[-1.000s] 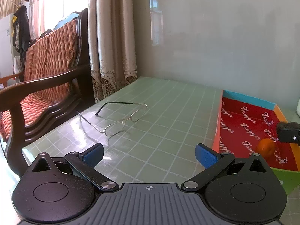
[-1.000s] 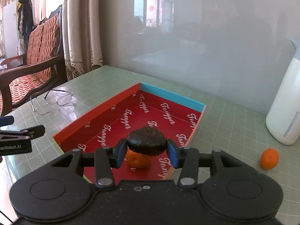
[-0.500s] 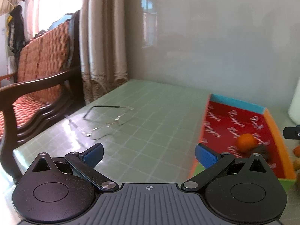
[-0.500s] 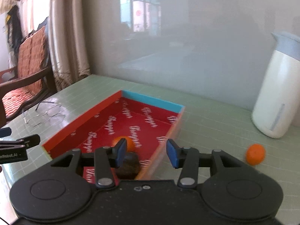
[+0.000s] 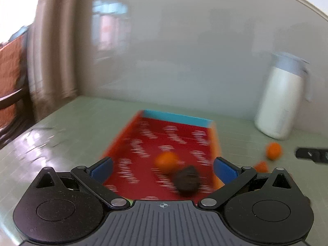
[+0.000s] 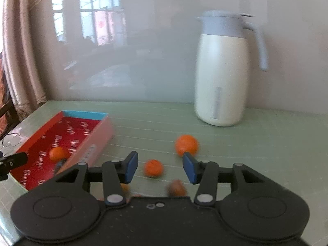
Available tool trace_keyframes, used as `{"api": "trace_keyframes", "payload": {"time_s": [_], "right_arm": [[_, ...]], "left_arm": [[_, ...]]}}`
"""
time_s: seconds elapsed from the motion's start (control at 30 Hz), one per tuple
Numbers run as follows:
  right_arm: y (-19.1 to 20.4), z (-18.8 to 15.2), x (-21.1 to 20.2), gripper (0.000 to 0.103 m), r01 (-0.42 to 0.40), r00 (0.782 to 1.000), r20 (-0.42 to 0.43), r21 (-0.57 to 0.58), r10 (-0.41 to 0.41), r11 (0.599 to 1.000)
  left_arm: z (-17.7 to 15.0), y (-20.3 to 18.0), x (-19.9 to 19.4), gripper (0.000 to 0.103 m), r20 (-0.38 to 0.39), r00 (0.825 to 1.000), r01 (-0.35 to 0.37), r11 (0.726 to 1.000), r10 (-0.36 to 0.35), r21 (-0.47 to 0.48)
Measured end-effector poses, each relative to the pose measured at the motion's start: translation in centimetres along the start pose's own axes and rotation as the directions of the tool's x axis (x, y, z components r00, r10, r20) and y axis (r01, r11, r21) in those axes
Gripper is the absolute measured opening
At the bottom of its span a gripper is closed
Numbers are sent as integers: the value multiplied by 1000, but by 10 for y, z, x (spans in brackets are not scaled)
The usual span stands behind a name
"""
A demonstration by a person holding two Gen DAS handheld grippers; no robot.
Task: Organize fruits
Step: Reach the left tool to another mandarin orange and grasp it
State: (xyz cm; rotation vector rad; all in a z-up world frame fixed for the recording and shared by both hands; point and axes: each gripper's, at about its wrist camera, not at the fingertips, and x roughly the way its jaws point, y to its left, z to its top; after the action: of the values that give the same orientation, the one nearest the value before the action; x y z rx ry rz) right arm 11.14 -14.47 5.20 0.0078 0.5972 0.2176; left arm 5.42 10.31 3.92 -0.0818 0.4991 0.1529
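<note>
A red box [image 5: 143, 143] with a blue far wall lies on the green table; it also shows in the right wrist view [image 6: 37, 143]. Inside it lie an orange tangerine [image 5: 166, 161] and a dark fruit [image 5: 187, 182]. My left gripper [image 5: 163, 168] is open and empty, hovering over the box's near end. My right gripper [image 6: 160, 167] is open and empty, to the right of the box. Two tangerines [image 6: 153, 168] [image 6: 186, 144] and a brown fruit [image 6: 176, 187] lie on the table by its fingers.
A white jug [image 6: 221, 69] with a grey lid stands at the back right near the wall. Glasses [image 6: 10, 137] lie left of the box. A wooden chair [image 5: 12, 86] stands past the table's left edge.
My right gripper opened and dropped the dark fruit into the box, then swung right towards the loose fruits. My left gripper swung right and now faces the box.
</note>
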Motion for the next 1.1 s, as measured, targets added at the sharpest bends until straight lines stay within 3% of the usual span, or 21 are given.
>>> {"api": "trace_keyframes", "payload": {"time_s": [0.1,0.27,0.5,0.8,1.1], "right_arm": [[-18,-2,-6,48,23,1000,1,19,-23,1000],[-36,-3,-13,49,44,999,14,50,-45,998],[-62,-14,-23,52,96,995,14,32,-96,995],[-112,-23,-29,53,157,987,6,99,-158,983],[-176,-33,-27,55,290,955,-1,217,-297,932]], "left_arm": [[-5,-32,-3,103,12,1000,23,996,-24,84],[-10,-67,1,103,-11,997,73,990,-73,120],[-16,-99,3,102,-31,993,118,983,-115,139],[-3,-142,27,102,1,990,136,980,-138,145],[5,-201,60,102,-9,986,164,969,-165,185]]}}
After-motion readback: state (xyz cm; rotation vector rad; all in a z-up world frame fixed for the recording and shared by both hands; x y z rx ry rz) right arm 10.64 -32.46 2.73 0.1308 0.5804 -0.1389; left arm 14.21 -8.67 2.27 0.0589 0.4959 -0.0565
